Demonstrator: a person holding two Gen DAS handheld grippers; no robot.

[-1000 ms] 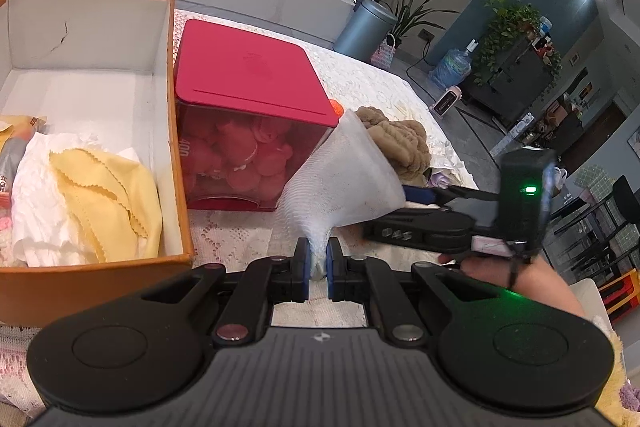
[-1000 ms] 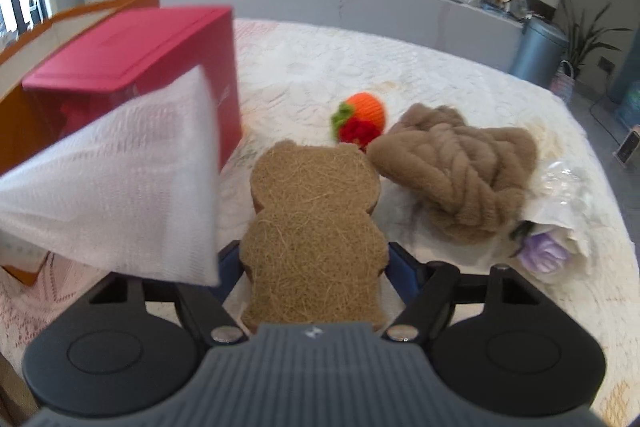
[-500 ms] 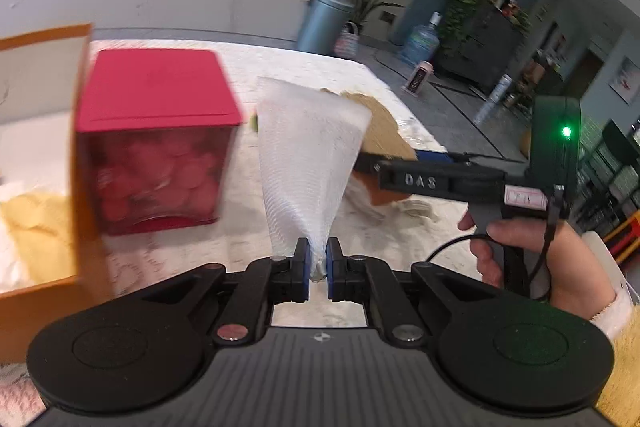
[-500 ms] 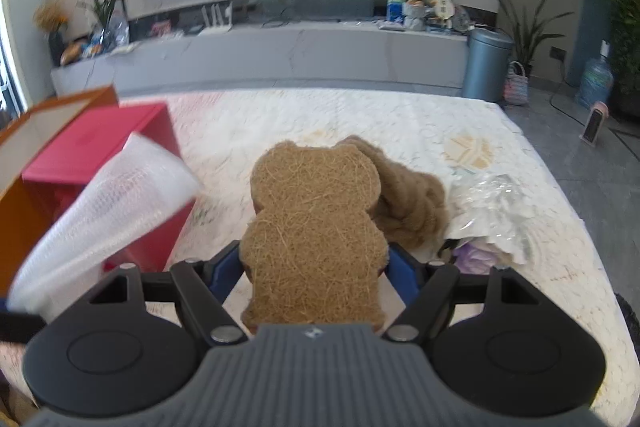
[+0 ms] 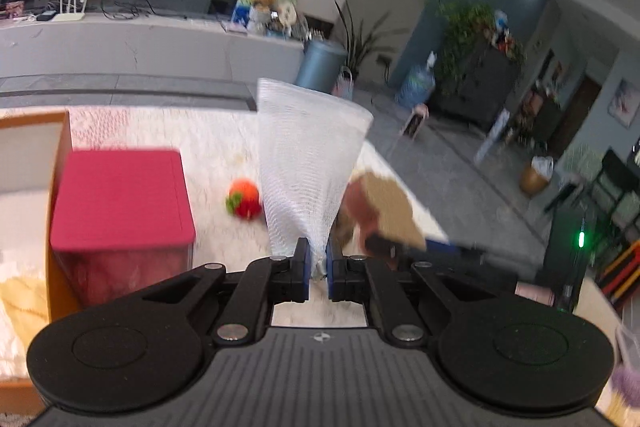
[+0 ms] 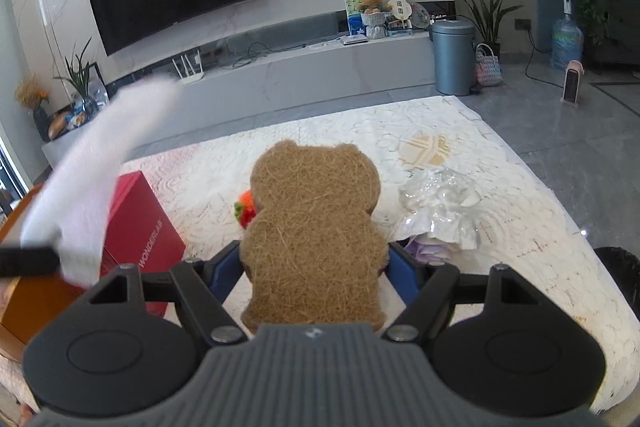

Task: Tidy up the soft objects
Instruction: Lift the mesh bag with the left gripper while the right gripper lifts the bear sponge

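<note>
My left gripper [image 5: 318, 263] is shut on the narrow end of a white mesh cloth [image 5: 308, 163], which fans upward above the table; the same white mesh cloth [image 6: 92, 179] shows blurred at the left of the right wrist view. My right gripper [image 6: 314, 267] is shut on a brown bear-shaped fibre pad [image 6: 316, 235], held upright between the blue pads. That bear pad [image 5: 390, 211] and the right gripper's arm appear blurred to the right of the cloth. An orange and red knitted fruit [image 5: 245, 202] lies on the white tablecloth [image 6: 440, 131].
A red lidded box [image 5: 120, 199] stands beside an orange cardboard box [image 5: 60, 187] holding yellow and white cloths [image 5: 16, 303]. Crumpled clear wrap [image 6: 440, 207] over a purple item [image 6: 430, 247] lies at the right. The table's right edge drops to grey floor.
Both grippers have risen and swung with their loads; the views now look further across the room. The mesh cloth went from leaning to standing upright. The brown knotted yarn bundle has left view.
</note>
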